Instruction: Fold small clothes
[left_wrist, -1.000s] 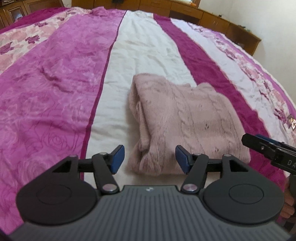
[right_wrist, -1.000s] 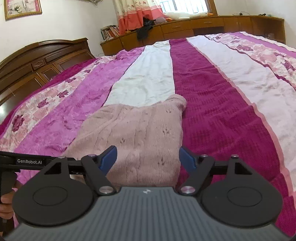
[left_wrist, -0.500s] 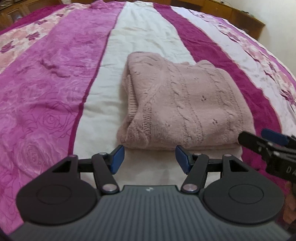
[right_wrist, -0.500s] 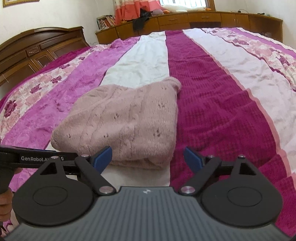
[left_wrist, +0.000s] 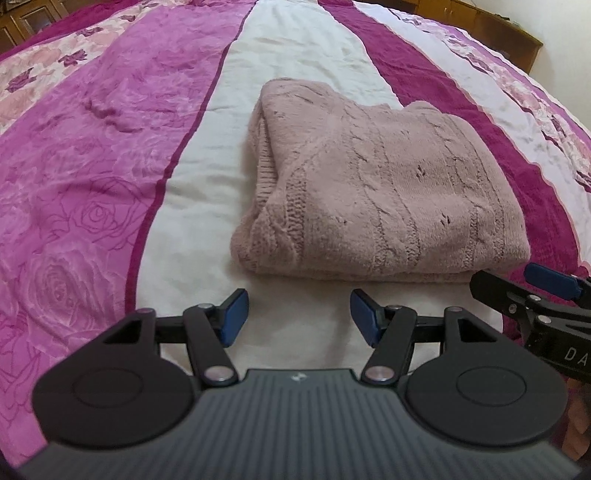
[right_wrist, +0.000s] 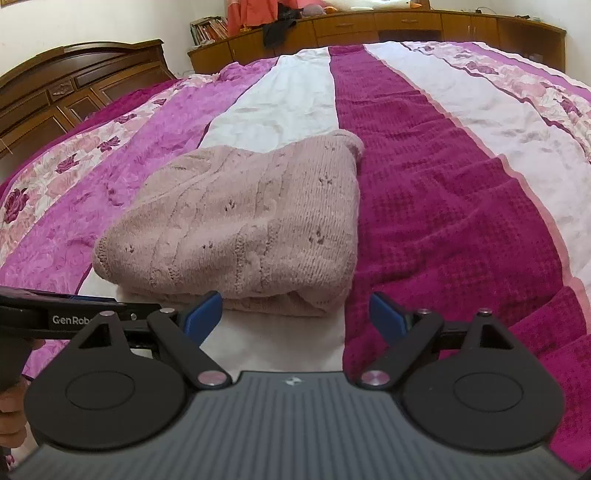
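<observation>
The pink knitted sweater (left_wrist: 373, 192) lies folded on the bed (left_wrist: 92, 166), partly on the white stripe of the striped bedspread and partly on the dark magenta stripe.

The left tool (left_wrist: 297, 314) is released, with nothing between its blue pads (left_wrist: 234, 314). The folded near edge of the sweater is just ahead of it, not touching the pads. Below the tool there is only the white stripe.

The right tool (right_wrist: 295, 315) is also released, with its jaws wide apart. The near right corner of the sweater is directly ahead of it, close to its left pad. The left tool (right_wrist: 55, 314) appears at its left side, and the two tools stand near each other.
</observation>
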